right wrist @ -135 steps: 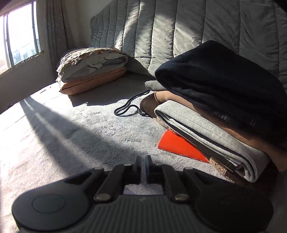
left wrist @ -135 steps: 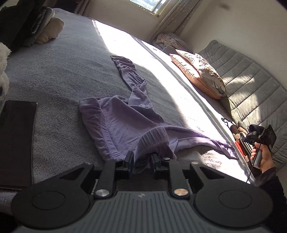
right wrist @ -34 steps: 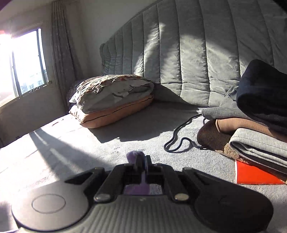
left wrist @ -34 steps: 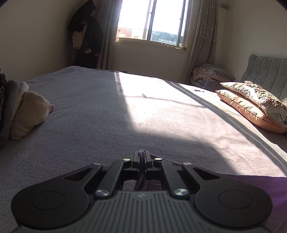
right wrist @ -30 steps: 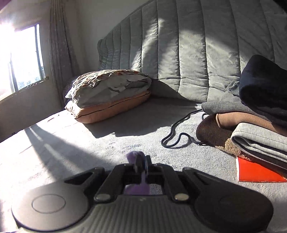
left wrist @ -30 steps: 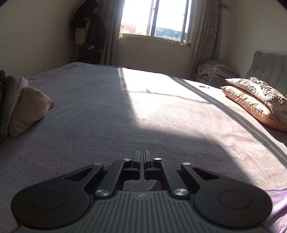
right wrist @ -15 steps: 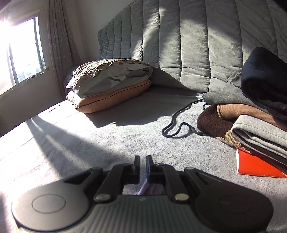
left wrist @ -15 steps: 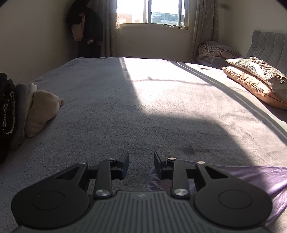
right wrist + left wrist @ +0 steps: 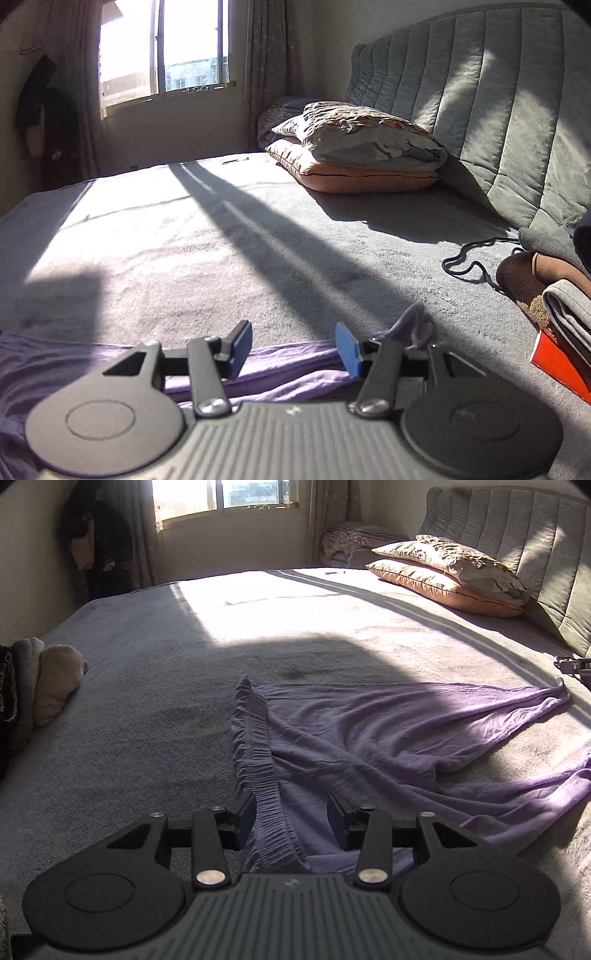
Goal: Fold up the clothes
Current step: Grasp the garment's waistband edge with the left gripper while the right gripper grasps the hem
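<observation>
Purple trousers point(image 9: 369, 738) lie spread on the grey bed point(image 9: 147, 701), waistband toward the left claw point(image 9: 291, 821), whose jaws stand apart over it. Right claw point(image 9: 293, 349), jaws apart, hovers over a trouser leg point(image 9: 288, 365) near the pillows point(image 9: 362, 155).

We see hard daylight pour through the glass window point(image 9: 221, 494) at the top of the frame in both views, blown out to white. It glares in a bright patch on the grey carpeted bed point(image 9: 280, 605), beyond a broad shadow over the crumpled purple cloth garment point(image 9: 369, 738). Long dark bars cross the bed in the right wrist view. Fisheye bending curves the dark corners; focus is sharp.
</observation>
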`<state>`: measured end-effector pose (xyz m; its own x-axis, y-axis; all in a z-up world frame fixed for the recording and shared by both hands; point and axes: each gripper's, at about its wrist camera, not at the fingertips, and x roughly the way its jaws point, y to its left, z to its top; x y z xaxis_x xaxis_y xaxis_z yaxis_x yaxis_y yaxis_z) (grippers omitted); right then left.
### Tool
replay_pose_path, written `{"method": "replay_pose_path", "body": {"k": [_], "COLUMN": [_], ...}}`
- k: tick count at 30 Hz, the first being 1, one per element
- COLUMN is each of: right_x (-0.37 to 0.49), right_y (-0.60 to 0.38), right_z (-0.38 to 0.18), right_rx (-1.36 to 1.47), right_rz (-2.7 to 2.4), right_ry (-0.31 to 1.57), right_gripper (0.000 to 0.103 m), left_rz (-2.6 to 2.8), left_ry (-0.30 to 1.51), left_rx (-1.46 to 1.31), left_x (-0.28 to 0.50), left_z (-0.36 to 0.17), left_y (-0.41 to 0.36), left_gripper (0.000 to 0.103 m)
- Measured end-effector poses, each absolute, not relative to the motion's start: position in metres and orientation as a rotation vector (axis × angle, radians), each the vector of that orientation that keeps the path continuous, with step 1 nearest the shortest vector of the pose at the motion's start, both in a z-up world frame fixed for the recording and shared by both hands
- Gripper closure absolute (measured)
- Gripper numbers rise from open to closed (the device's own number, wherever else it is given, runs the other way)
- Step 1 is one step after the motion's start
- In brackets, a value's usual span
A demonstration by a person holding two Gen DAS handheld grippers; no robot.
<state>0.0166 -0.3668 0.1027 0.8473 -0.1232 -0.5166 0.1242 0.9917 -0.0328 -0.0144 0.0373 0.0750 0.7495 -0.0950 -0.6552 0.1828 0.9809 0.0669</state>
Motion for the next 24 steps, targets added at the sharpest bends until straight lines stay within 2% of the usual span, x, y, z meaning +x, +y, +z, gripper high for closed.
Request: {"method": "replay_pose_path", "body": {"k": [3, 5, 8, 11, 13, 20, 24], "right_x": [0.019, 0.024, 0.031, 0.034, 0.031, 0.025, 0.025], "right_y": [-0.352, -0.347, -0.340, -0.335, -0.336, -0.343, -0.338], "right_z": [0.092, 0.085, 0.073, 0.065, 0.065, 0.070, 0.070], "right_rx": [-0.065, -0.083, -0.110, -0.146, -0.150, -0.118, -0.110], "right_rz": [-0.082, -0.055, -0.015, 0.001, 0.003, -0.010, 0.021], "right_ry": [0.585, 0.616, 0.663, 0.692, 0.688, 0.673, 0.680], "right_gripper": [0.042, 0.041, 0.041, 0.041, 0.041, 0.040, 0.040], "left_rz": [-0.136, -0.131, -0.092, -0.004, 0.063, 0.128, 0.139], "left_ry": [0.747, 0.779, 0.812, 0.806, 0.788, 0.839, 0.834], "left_rx": [0.201, 0.228, 0.246, 0.155, 0.071, -0.376, -0.453], "left_x": [-0.006, 0.000, 0.004, 0.008, 0.009, 0.014, 0.013], "left_z": [0.060, 0.051, 0.042, 0.053, 0.063, 0.069, 0.069], "left_y": [0.030, 0.031, 0.035, 0.059, 0.081, 0.157, 0.162], "left_gripper": [0.058, 0.058, 0.084, 0.089, 0.097, 0.097, 0.097]}}
